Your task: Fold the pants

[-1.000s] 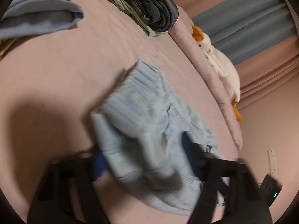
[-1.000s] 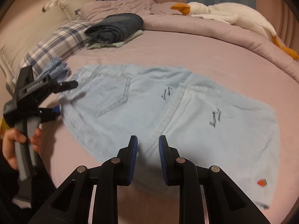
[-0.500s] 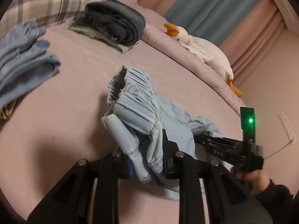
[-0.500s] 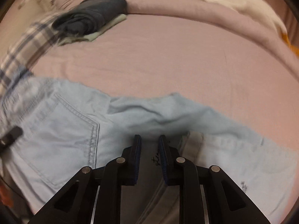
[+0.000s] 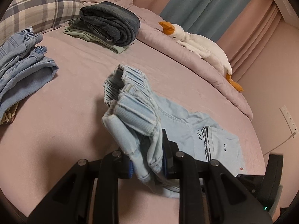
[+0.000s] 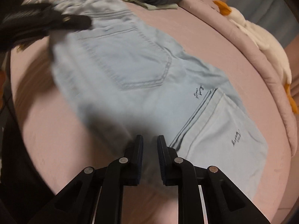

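Observation:
The light blue pants (image 5: 142, 115) lie on the pink bed, folded over on themselves. My left gripper (image 5: 147, 160) is shut on the bunched elastic waistband and holds it lifted off the bed. In the right wrist view the pants (image 6: 130, 69) stretch from the upper left, where the left gripper (image 6: 78, 22) holds them, down to my right gripper (image 6: 150, 147). Its jaws are nearly closed with a fold of the pant fabric between them. The leg ends (image 6: 229, 136) lie doubled over at the right.
A stack of folded dark and green clothes (image 5: 110, 28) sits at the back. Folded blue jeans (image 5: 20, 61) lie at the left over a wicker basket (image 5: 9, 113). A plush goose (image 5: 198, 44) rests on the rolled duvet. A plaid pillow (image 5: 41, 5) is at the back left.
My left gripper closed on the waistband and lifted it. My right gripper closed on the pants' lower edge and pulled; the pants went from flat to doubled over.

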Available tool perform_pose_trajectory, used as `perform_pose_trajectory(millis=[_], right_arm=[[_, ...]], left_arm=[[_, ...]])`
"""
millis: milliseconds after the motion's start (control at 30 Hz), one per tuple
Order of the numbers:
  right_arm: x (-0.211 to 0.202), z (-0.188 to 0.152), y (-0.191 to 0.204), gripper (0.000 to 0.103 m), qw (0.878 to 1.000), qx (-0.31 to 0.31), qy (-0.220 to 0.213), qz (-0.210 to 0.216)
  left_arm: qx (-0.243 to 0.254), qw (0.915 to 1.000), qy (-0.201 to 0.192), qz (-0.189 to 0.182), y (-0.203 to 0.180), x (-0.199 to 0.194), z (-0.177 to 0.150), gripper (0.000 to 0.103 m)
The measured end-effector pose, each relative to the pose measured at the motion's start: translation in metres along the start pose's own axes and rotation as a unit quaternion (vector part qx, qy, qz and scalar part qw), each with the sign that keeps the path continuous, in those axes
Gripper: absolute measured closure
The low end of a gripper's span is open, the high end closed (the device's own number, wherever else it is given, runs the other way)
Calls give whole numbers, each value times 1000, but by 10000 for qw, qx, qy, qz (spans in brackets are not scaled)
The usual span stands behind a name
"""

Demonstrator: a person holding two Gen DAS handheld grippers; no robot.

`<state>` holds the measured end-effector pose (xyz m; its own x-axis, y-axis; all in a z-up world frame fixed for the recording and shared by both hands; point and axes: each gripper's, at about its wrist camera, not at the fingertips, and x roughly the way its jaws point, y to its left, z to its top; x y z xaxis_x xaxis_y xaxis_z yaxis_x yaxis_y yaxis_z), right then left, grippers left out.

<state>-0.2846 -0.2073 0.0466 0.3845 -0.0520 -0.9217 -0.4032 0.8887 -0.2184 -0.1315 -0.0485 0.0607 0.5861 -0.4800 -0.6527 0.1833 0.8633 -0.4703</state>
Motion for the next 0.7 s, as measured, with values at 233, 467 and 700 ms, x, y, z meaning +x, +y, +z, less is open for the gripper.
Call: perform_pose_trajectory(millis=[233,467,700], right_arm=[[-7,-13,6,85,9997,126,-135,186],[-47,-29,-33,85,9877,1123,-936,550],[3,-37,-41,85,9824,1382,-612,1102]], left_arm=[[330,9992,-197,-58,-20,-14,7,81],[692,9968,-332,-239,-53,-24,16,81],[1182,9911,-337,-519,-101,-22,21,81]])
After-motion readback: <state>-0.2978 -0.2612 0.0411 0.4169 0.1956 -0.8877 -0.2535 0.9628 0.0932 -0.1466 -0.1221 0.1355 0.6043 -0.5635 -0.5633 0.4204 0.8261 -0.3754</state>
